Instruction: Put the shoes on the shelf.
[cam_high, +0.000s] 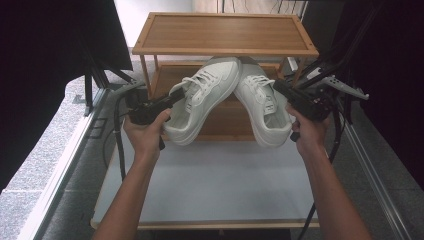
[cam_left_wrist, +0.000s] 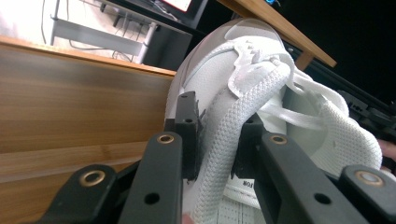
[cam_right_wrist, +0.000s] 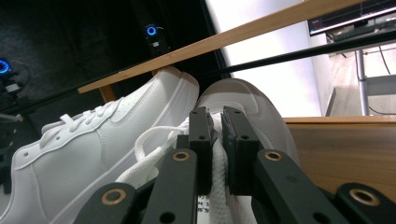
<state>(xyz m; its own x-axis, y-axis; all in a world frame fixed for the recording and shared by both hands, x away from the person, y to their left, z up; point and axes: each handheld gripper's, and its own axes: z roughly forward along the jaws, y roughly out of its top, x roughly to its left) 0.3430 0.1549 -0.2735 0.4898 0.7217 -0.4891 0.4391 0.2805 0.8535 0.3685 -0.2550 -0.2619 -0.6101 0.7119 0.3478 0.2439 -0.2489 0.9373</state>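
Two white sneakers hang in the air just in front of the wooden rack (cam_high: 225, 49), toes touching near its lower shelf. Left gripper (cam_high: 172, 100) is clamped on the left sneaker (cam_high: 202, 97) at its padded collar; right gripper (cam_high: 281, 89) is pinched on the right sneaker (cam_high: 262, 107) at its collar too. Shoes look light, uppers soft and squashy, soles stiffer. The collar edge seems a fair grip, though the leather sides are likely slick.

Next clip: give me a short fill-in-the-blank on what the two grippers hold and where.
1. The left gripper is shut on the collar of a white ____.
2. The right gripper grips the other shoe by its ____.
3. Both shoes hang in front of a wooden ____.
Missing words: shoe; collar; rack
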